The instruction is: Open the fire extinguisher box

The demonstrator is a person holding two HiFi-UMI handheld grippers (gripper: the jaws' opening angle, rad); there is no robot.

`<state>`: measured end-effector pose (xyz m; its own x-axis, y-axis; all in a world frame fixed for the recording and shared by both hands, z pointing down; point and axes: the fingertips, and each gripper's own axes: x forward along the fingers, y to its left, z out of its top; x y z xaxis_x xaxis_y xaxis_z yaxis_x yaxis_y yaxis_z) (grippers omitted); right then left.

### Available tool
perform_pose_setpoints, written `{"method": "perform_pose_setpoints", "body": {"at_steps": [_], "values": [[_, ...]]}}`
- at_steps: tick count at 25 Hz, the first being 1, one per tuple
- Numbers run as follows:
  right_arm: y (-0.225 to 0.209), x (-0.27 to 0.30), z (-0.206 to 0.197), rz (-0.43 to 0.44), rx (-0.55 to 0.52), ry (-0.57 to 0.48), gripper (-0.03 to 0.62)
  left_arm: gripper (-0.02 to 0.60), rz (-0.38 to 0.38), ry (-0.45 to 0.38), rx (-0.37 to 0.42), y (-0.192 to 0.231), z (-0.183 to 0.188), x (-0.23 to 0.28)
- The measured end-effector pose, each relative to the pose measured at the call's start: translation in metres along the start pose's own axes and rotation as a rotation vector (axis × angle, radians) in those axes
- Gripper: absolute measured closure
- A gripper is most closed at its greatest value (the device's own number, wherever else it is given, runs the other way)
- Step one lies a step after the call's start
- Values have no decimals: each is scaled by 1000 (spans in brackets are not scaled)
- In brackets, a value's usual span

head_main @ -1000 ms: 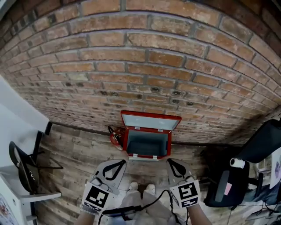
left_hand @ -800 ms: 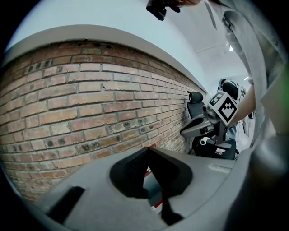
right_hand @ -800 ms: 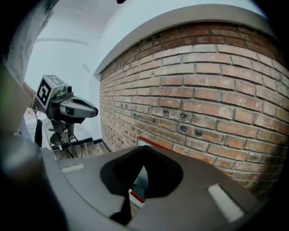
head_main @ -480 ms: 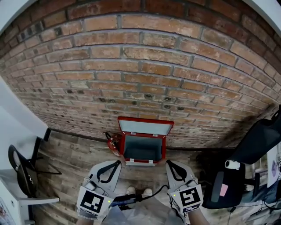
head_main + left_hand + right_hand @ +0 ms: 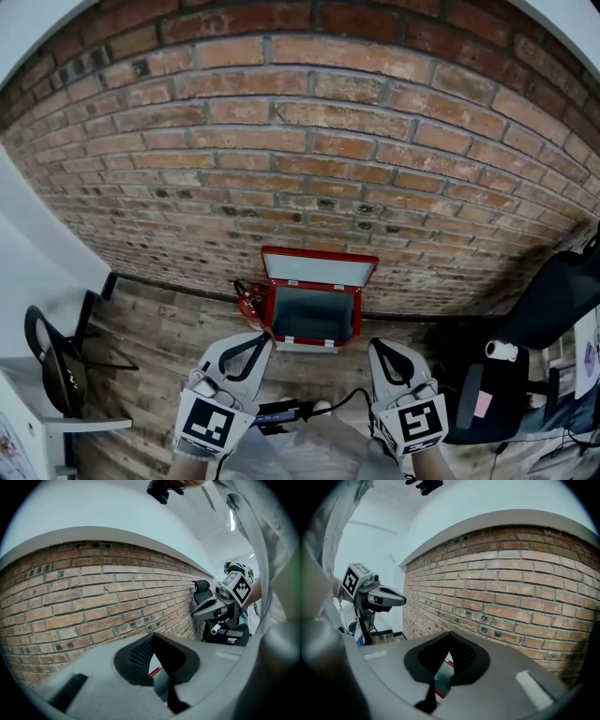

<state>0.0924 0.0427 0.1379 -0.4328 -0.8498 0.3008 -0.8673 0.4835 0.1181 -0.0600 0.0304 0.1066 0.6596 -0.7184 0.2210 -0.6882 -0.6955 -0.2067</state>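
Observation:
The red fire extinguisher box [image 5: 315, 317] stands on the floor at the foot of the brick wall, its lid [image 5: 321, 270] swung up against the bricks and its inside bare. A red extinguisher [image 5: 249, 299] lies just left of it. My left gripper [image 5: 262, 338] and right gripper [image 5: 374, 345] hang short of the box's front, apart from it, both shut on nothing. In the left gripper view the left gripper [image 5: 153, 636] has its jaws meeting at the tip. The right gripper [image 5: 449, 634] looks the same in its own view, with a red sliver of the box [image 5: 439, 692] showing through the gap.
A brick wall [image 5: 328, 141] fills the background above a wooden plank floor [image 5: 169, 328]. A black office chair [image 5: 548, 314] stands at the right, a black folding stand [image 5: 56, 366] and white panel [image 5: 37, 253] at the left. A black cable [image 5: 314, 410] hangs between the grippers.
Both grippers have risen, still shut and empty. The box stays open, and the head view has shifted slightly.

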Motion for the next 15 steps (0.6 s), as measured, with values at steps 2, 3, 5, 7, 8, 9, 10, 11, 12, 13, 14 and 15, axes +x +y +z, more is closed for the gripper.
{"method": "perform_pose_setpoints", "body": {"at_steps": [2,3,5,7,8,9,10,11,12,13,14,15], "values": [[0,0,2,-4,-1,-6,589,584,2,-3,-6,1,1,-1],[1,1,3,-4,-3,-8,589,584,3,-4,-5,2,1,-1],[2,2,4,-3,-6,-11,589,584,5,-5,-6,3,0,-2],[3,2,4,0,-9,-13,589,584,10,-5,-11,3,0,-3],[4,3,4,1,-11,-13,589,584,12,-5,-12,4,0,-4],[5,3,4,2,-12,-11,589,584,13,-6,-13,5,-1,-4],[6,4,4,4,-13,-9,589,584,15,-6,-13,5,-1,-5],[6,4,4,6,-14,-7,589,584,18,-6,-14,6,-1,-5],[7,5,4,9,-16,-6,589,584,22,-5,-17,7,-1,-5],[8,5,4,11,-18,-5,589,584,28,-5,-21,8,-2,-6],[8,6,4,11,-19,-4,589,584,34,-5,-26,10,-2,-6],[9,6,3,12,-19,-2,589,584,40,-5,-33,11,-2,-7]]}}
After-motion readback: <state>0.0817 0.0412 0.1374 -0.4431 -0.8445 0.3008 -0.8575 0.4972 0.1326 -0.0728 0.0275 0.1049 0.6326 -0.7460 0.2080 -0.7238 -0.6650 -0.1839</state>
